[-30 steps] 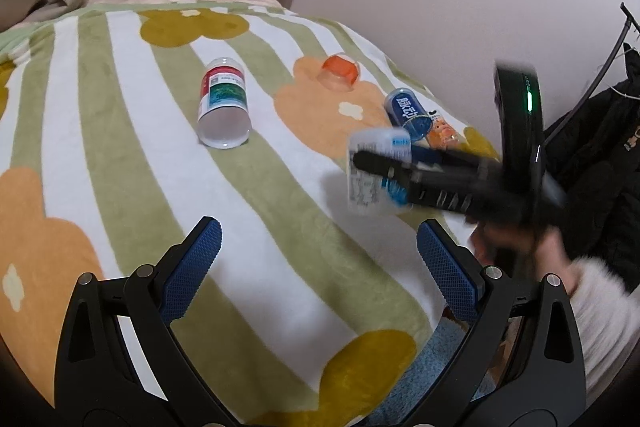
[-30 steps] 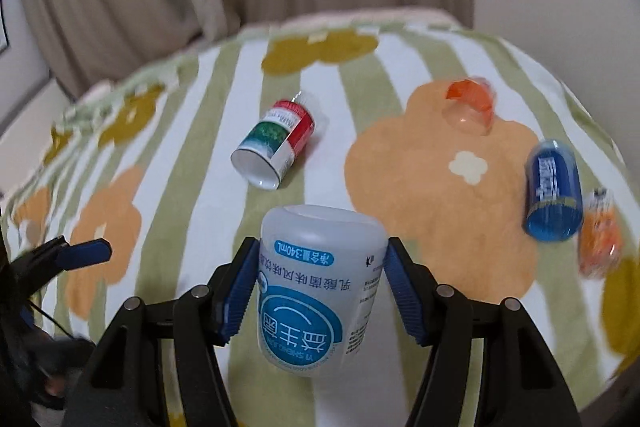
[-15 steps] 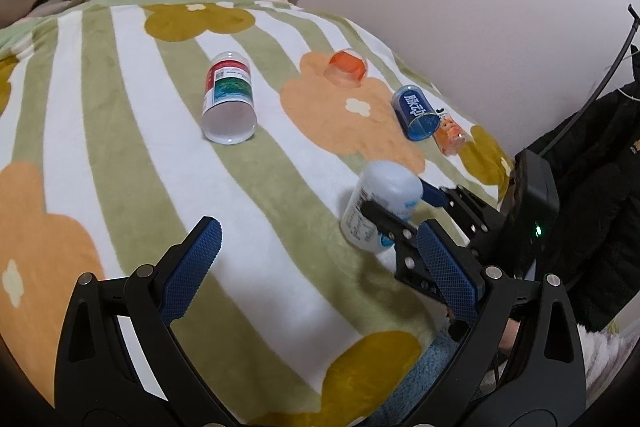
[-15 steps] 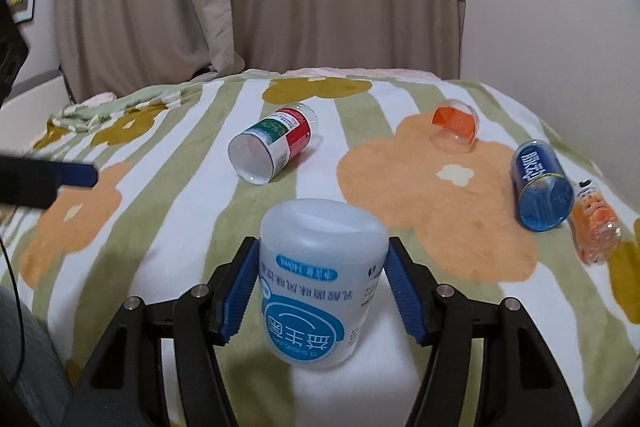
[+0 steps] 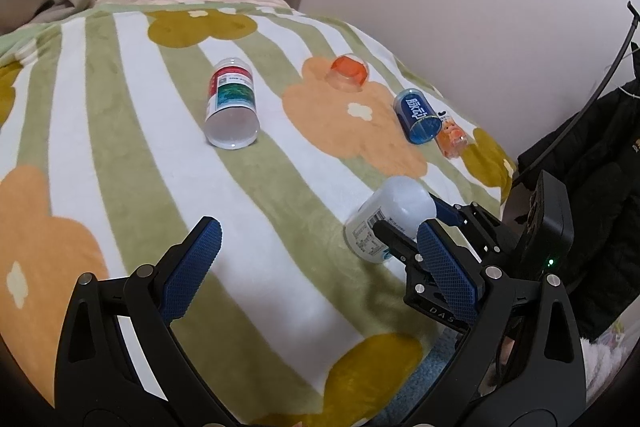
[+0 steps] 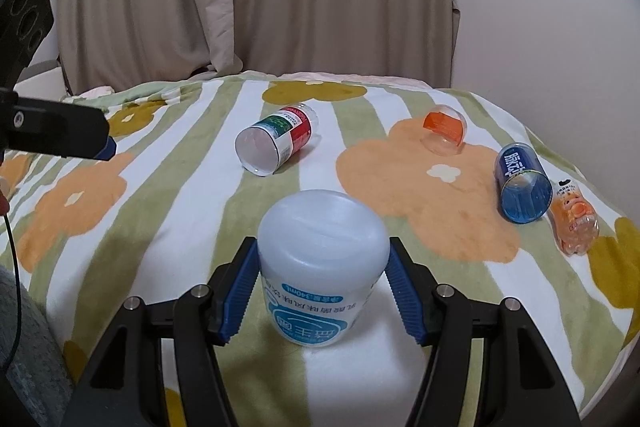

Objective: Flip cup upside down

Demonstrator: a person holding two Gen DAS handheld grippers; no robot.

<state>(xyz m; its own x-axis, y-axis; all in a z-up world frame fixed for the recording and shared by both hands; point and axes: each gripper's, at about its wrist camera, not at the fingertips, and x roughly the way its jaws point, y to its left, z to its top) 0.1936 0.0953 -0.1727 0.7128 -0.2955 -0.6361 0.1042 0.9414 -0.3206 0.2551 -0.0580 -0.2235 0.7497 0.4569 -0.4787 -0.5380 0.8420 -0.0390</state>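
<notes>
Left wrist view: the left gripper (image 5: 316,259) hangs wide open over the plush striped blanket (image 5: 120,155). At four o'clock the right gripper (image 5: 404,223) clamps the white cup (image 5: 384,223), barcode label showing.

Right wrist view: blue ribbed pads (image 6: 244,283) squeeze the translucent white cup (image 6: 320,267), bottom up, its inverted label reading "340mL". At two o'clock lies a blue cup (image 6: 520,183), empty, beside an orange bottle (image 6: 574,219).
</notes>
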